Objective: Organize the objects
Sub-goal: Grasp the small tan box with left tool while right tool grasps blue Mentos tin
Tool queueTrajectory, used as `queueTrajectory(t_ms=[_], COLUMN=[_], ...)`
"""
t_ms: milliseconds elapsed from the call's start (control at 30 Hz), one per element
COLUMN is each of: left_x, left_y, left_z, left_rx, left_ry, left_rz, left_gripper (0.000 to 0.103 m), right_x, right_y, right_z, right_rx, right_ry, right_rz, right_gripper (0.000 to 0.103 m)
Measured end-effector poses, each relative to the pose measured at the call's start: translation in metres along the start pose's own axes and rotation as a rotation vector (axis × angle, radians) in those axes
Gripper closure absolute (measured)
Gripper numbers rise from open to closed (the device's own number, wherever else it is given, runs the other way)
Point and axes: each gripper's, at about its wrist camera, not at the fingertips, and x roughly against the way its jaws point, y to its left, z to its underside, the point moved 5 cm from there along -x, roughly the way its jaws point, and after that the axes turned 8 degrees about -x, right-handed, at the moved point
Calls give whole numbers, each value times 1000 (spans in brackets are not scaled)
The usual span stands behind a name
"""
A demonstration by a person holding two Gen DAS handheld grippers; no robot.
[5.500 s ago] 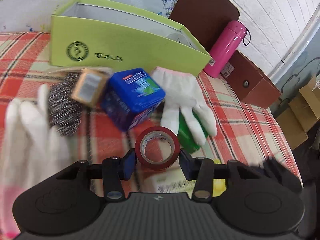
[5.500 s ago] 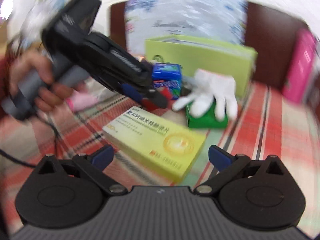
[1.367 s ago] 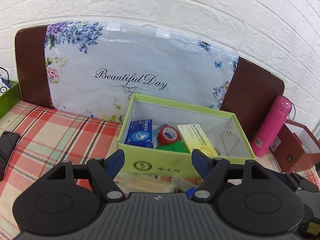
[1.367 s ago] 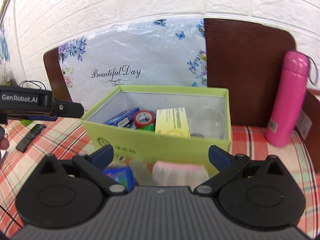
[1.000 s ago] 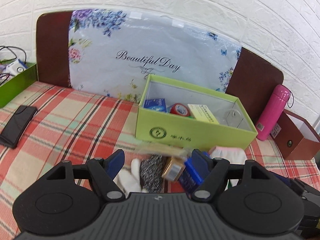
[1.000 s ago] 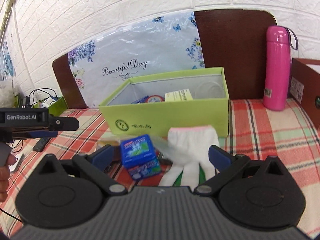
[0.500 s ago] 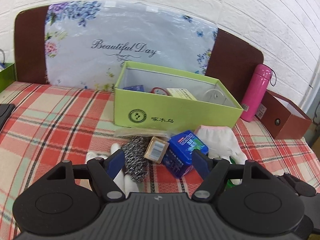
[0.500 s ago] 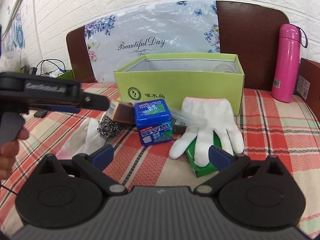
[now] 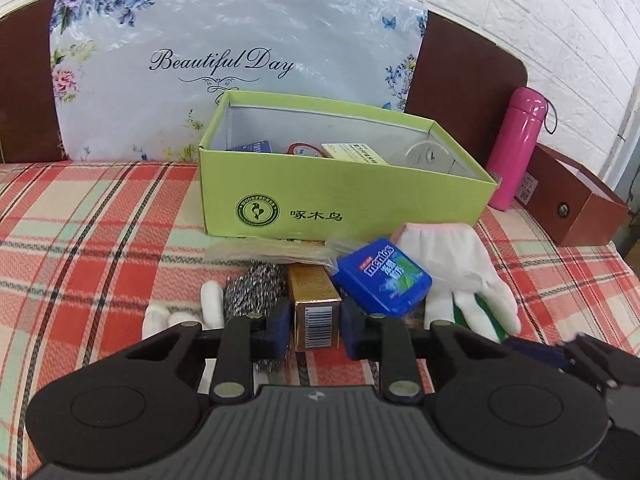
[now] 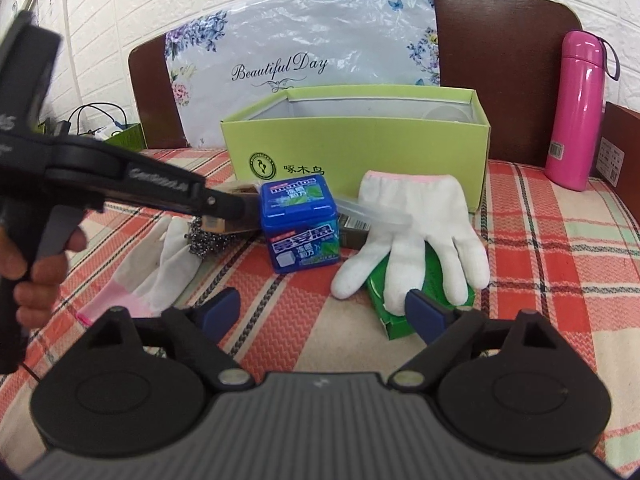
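plaid cloth [image 9: 100, 240] in red, cream and pale green covers the work surface, backed by a white brick wall and a brown board. item one, small gold-brown box [image 9: 315, 312]: lying on the cloth between the blue pads of the left gripper [image 9: 315, 330], barcode end facing the camera; the jaws are closing, narrow, and the pads stand right at the box's sides, though firm pressure cannot be told. just left of that gripper's left pad, steel scouring ball [image 9: 253, 292], partly resting on a white glove [image 10: 168, 268]. just right of its right pad, blue mentos box [image 9: 382, 278], tilted. ahead of the left gripper, green cardboard box [image 9: 344, 196], open-topped, holding a blue packet, a red tape roll [image 9: 301, 149] and a yellow carton [image 9: 352, 153]. right gripper [image 10: 322, 312]: jaws wide and closing, nothing but bare cloth between them; its right pad sits just beside a green packet [image 10: 404, 300], which lies under a second white glove [image 10: 416, 232]. far right of both tools, pink flask [image 10: 578, 112], upright. behind the green cardboard box, plastic bag [image 9: 236, 60] printed "beautiful day". a hand [image 10: 36, 272] holds the left gripper's handle.
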Motion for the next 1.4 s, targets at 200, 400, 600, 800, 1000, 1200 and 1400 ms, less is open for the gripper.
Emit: queueTrajectory(t_ms=[200, 400, 600, 800, 1000, 1200, 1400], left_x=[38, 59, 54, 51, 46, 26, 15], left_y=[2, 3, 1, -3, -9, -19, -28], left_z=[22, 54, 74, 77, 72, 65, 67], left_rx=[15, 19, 44, 45, 39, 0, -22], left_ry=[-14, 30, 80, 81, 76, 86, 122], left_rz=[14, 25, 28, 27, 25, 9, 23], left_gripper=[78, 78, 78, 78, 69, 51, 71], right_x=[-20, -37, -57, -40, 3, 50, 73], right_y=[4, 17, 28, 25, 14, -4, -9], right_z=[-9, -25, -33, -23, 0, 30, 45], right_rx=[37, 124, 182, 135, 107, 58, 55], right_ry=[0, -35, -37, -31, -15, 9, 20], right_rz=[-8, -18, -16, -17, -20, 19, 30], right_gripper=[21, 21, 49, 48, 48, 48, 48])
